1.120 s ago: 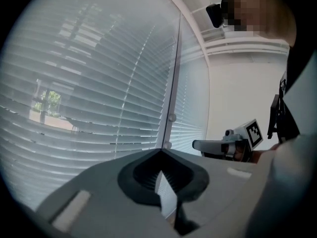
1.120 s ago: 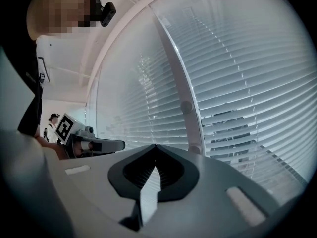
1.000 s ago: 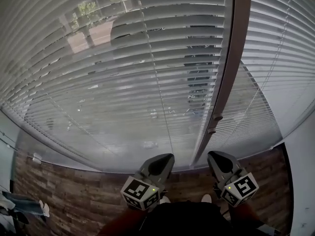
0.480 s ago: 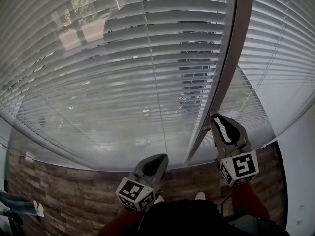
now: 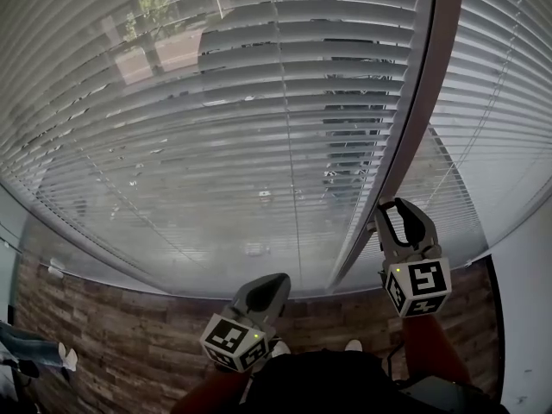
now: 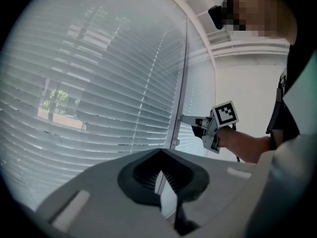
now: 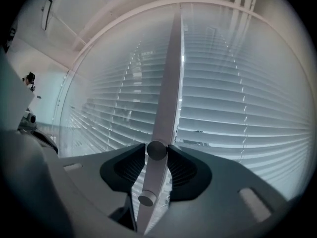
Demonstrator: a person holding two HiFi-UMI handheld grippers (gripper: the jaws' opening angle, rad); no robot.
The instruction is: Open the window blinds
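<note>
Grey slatted blinds (image 5: pixel 259 102) cover the window, slats half tilted so the street shows through. A pale upright post (image 5: pixel 414 119) divides them from a second blind (image 5: pixel 509 102). My right gripper (image 5: pixel 390 203) reaches up to the post's lower end. In the right gripper view its jaws press both sides of a round knob (image 7: pixel 157 150) on the post (image 7: pixel 168 83), with a second knob (image 7: pixel 146 199) just below. My left gripper (image 5: pixel 278 280) hangs low near my body, shut and empty (image 6: pixel 161 152). The left gripper view shows the right gripper (image 6: pixel 185 118) at the post (image 6: pixel 181 93).
A thin lift cord (image 5: pixel 289 145) runs down the left blind. Wood-pattern floor (image 5: pixel 112 335) lies under the sill. A white wall (image 5: pixel 526 317) closes in the right side. Another person's leg (image 5: pixel 26 348) shows at the bottom left.
My right gripper rose from beside my body to the post and closed round the upper knob. The left gripper stayed low.
</note>
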